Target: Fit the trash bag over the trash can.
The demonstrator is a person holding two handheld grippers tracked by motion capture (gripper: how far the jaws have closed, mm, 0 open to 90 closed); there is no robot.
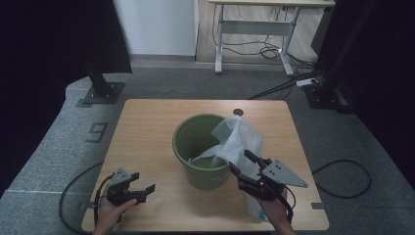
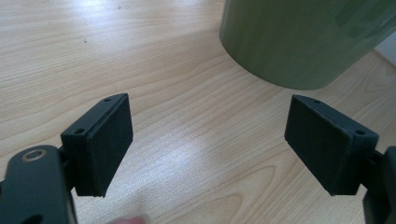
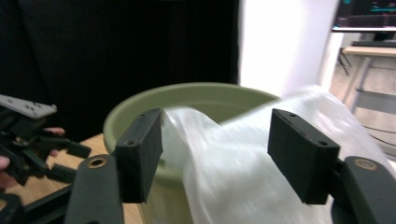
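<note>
Both grippers stand wide open and grip nothing: the right gripper (image 1: 243,163) hovers at the near right side of the bucket (image 1: 195,147) with its jaws spread either side of the bag (image 1: 238,138), and the left gripper (image 1: 145,182) sits low over the table (image 1: 147,127) near the front left corner, its jaws aimed toward the bucket with bare wood between them.

Going by bulk, the table carries the green bucket at its middle. The clear plastic bag drapes over the bucket's right rim, part inside and part hanging down the outside toward the table's front edge. A small dark round hole (image 1: 238,112) sits near the table's far edge.

Beyond the table, a desk frame (image 1: 254,29) stands on the floor with cables (image 1: 274,49) under it, black stands rise at both sides, and a cable loop (image 1: 342,178) lies right of the table.

From the right gripper view the bag is blurred, so its folds are hard to read, and it covers the bucket's right side. From the left gripper view the bucket's top is cut off. The bag's lower end lies behind the right hand (image 1: 275,208).
</note>
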